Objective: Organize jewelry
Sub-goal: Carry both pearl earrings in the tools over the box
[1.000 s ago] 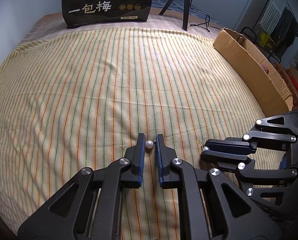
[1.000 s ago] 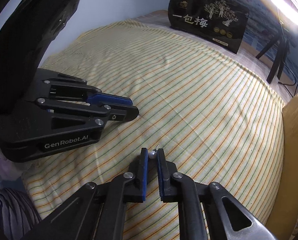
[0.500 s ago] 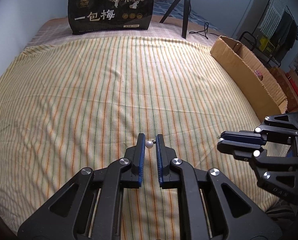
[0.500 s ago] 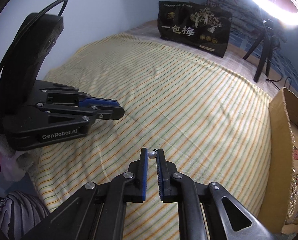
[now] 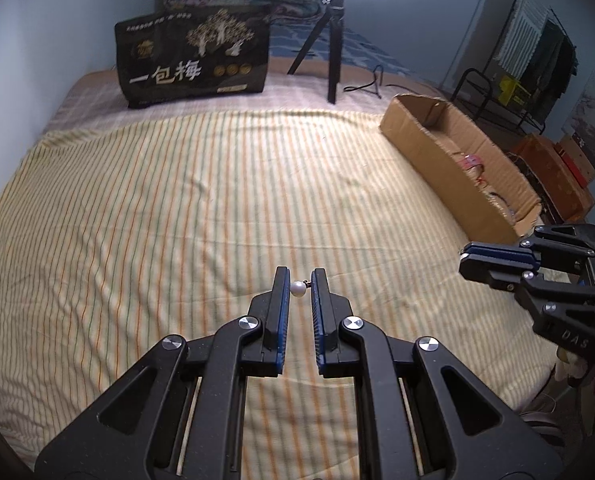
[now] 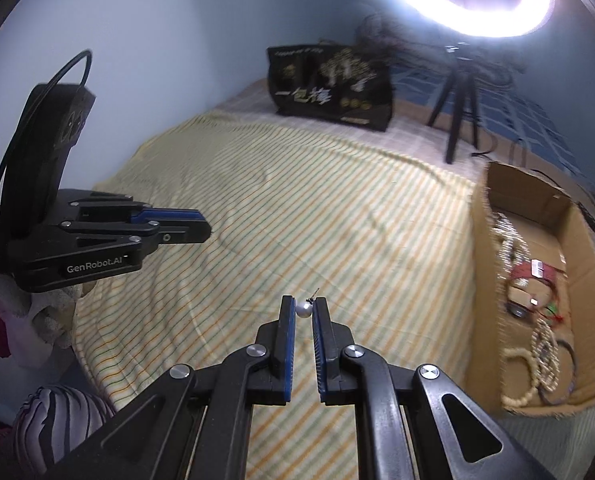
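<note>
left claw (image 5: 296,289): pads clamped on a small pearl earring (image 5: 297,288), white round bead with a thin metal post pointing toward 3 o'clock. held in the air above the bed, clear of the striped sheet (image 5: 177,208). in the right wrist view this claw (image 6: 201,229) sits at 9 o'clock, seen side-on.

right claw (image 6: 304,307): pads clamped on a second pearl earring (image 6: 303,309), slightly greyer sheen, short post sticking up toward 1 o'clock. also off the sheet. in the left wrist view this claw (image 5: 467,260) is at 3 o'clock.

cardboard box (image 6: 481,240) at 3 o'clock on the bed edge, open top. inside: bead strands, a red cord item, other small pieces, too blurred to name. walls are rough corrugated board with a ragged rim.

progress, judged: sheet looks bare of loose jewelry, box already holds a pile, so most sorting seems done. left to do: carry both earrings over to the box and release them.

materials: sheet is thin woven cotton, yellow with green and orange stripes, lightly wrinkled. claw pads are blue ribbed rubber on black plastic linkages with steel pins. pearls are smooth, glossy and hard; likely to slip or roll.
</note>
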`<state>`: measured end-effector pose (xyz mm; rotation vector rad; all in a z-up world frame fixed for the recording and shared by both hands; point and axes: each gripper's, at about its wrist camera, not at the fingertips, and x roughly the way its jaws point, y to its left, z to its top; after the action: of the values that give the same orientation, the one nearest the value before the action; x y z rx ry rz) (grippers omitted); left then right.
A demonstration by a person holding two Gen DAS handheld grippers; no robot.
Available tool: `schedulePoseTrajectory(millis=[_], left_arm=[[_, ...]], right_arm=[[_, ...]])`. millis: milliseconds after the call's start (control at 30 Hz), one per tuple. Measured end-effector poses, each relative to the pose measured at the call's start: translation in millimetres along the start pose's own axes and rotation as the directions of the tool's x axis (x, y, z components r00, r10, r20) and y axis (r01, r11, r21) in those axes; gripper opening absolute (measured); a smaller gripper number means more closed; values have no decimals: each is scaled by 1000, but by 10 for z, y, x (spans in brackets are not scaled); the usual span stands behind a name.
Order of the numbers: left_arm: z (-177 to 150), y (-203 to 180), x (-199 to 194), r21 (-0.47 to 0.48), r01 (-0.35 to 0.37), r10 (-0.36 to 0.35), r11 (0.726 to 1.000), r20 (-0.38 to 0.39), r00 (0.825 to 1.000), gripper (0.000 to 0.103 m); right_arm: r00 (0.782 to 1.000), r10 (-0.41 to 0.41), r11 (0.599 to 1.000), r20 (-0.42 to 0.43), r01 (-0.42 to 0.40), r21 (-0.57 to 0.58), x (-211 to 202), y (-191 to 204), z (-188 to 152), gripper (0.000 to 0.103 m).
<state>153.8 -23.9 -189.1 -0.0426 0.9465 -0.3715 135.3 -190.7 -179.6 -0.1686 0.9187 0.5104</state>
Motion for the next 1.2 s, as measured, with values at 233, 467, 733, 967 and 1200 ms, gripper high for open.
schedulePoseTrajectory(millis=[233, 467, 733, 967, 1200], left_arm=[[76, -253, -85, 37, 28, -28, 999, 20, 999, 9], [203, -531, -108, 72, 58, -61, 996, 39, 997, 9], [431, -863, -90, 108, 97, -105, 989, 64, 992, 9], [573, -1179, -32, 137, 140, -151, 981, 75, 986, 9], [684, -1478, 74, 160, 178, -191, 971, 73, 979, 9]], right_arm=[[997, -42, 996, 58, 37, 87, -375, -350, -99, 6], [991, -98, 982, 91, 82, 168, -650, -697, -189, 6], [978, -171, 960, 116, 139, 241, -912, -1080, -271, 6], [967, -215, 942, 136, 168, 291, -1030, -1373, -273, 6], [961, -235, 927, 142, 178, 329, -1020, -1665, -217, 6]])
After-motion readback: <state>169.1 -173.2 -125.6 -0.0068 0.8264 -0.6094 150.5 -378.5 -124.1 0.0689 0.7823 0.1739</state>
